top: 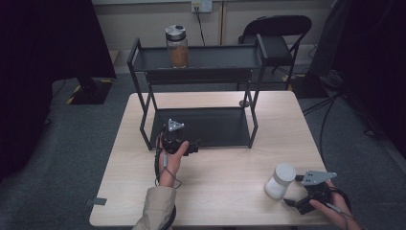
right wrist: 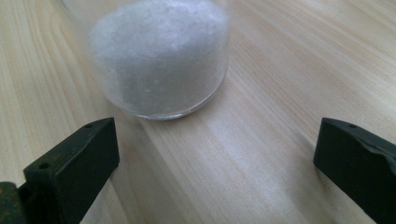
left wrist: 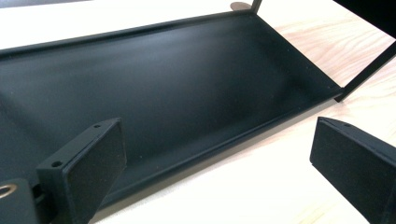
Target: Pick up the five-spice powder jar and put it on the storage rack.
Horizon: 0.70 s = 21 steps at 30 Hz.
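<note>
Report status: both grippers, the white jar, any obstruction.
Left gripper open, at the rack's lower shelf. Right gripper open, just short of the white-filled jar, which stands upright on the table. Nothing between jaws and jar.

In the right gripper view the top of the white jar (right wrist: 161, 56) is cut off; the right hand (top: 335, 211) runs past the near edge of the high view

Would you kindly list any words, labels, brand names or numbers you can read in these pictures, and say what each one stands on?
None: no legible text in any view.
The white jar by the right gripper bears no label that shows.
The brown jar on the black rack shows none either.
The left gripper carries no readable marking.
</note>
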Available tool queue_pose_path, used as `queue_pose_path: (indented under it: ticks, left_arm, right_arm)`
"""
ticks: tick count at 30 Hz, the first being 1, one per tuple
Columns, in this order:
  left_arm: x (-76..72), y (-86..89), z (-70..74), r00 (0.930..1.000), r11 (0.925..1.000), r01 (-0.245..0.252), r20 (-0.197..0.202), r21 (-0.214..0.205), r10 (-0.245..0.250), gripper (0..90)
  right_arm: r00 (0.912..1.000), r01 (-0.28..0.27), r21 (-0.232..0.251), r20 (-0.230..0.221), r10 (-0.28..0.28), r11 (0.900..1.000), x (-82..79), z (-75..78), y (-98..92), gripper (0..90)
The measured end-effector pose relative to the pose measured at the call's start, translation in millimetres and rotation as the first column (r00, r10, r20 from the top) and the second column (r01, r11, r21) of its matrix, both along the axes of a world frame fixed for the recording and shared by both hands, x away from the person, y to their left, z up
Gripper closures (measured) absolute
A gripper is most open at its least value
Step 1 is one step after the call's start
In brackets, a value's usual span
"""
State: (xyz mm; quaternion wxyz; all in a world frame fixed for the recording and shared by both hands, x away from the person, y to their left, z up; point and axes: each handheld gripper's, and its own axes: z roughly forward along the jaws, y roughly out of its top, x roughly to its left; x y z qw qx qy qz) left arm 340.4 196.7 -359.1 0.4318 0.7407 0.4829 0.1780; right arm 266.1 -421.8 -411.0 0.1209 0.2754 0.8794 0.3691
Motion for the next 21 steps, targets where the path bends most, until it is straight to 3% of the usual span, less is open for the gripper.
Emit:
queue_pose_path:
  ticks: [21]
  left_arm:
    - [-19.3,3.1,-27.3,0.9988,0.9993,0.026,-0.042,0.027,-0.025,2.9]
  right_arm:
    - [1.0000,0.001,0.000,0.000,-0.001,1.0000,-0.1,0.0,0.1,0.0]
